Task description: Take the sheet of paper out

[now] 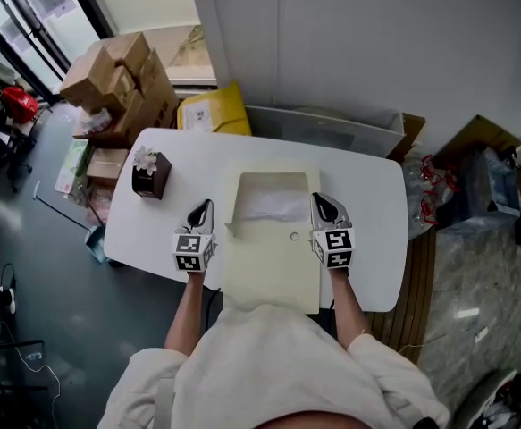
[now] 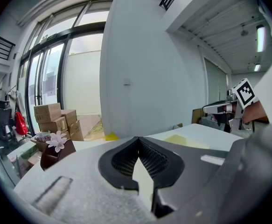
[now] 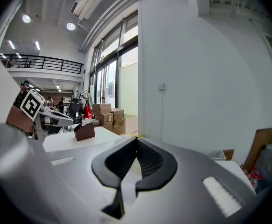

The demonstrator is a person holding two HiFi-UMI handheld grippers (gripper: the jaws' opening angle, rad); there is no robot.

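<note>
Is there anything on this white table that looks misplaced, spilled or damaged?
Nothing stands out. The cream paper envelope lies flat on the white table, its flap open with a white sheet showing inside; nothing is spilled.

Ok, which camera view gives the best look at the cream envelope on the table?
The head view: nearly the whole envelope shows from above, flap open, white paper in its mouth. The left gripper view catches only a pale yellow sliver of it; the right gripper view does not clearly show it.
</note>
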